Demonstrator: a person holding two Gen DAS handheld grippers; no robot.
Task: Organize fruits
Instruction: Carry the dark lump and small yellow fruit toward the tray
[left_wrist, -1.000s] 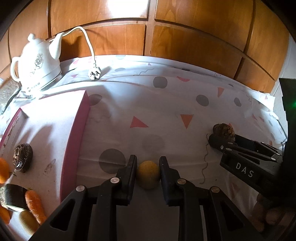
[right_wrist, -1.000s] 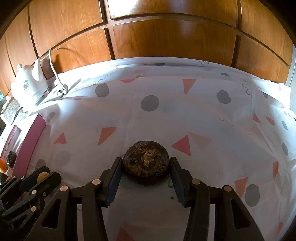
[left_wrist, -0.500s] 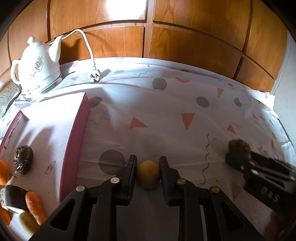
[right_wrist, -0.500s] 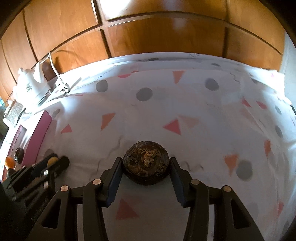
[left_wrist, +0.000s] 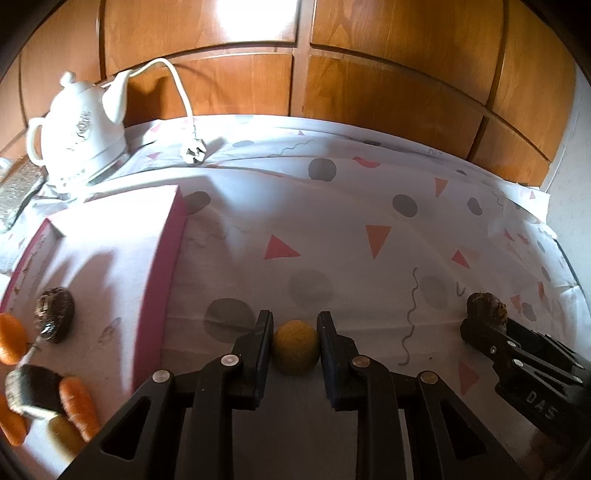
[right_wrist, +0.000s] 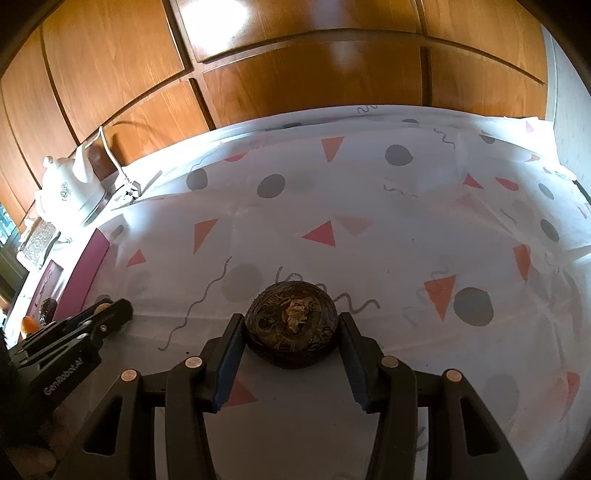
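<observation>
Between the right tongs (right_wrist: 291, 328), mangosteen (right_wrist: 291, 323) stem-up.

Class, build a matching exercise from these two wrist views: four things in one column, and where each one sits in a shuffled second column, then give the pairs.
Things
1. yellow round fruit
2. dark brown round fruit
3. carrot
4. white kettle

Places
A. at the back by the wooden panels
B. inside the pink-walled box
C. between the fingers of the right gripper
D. between the fingers of the left gripper

Pairs: 1-D, 2-C, 3-B, 4-A
</observation>
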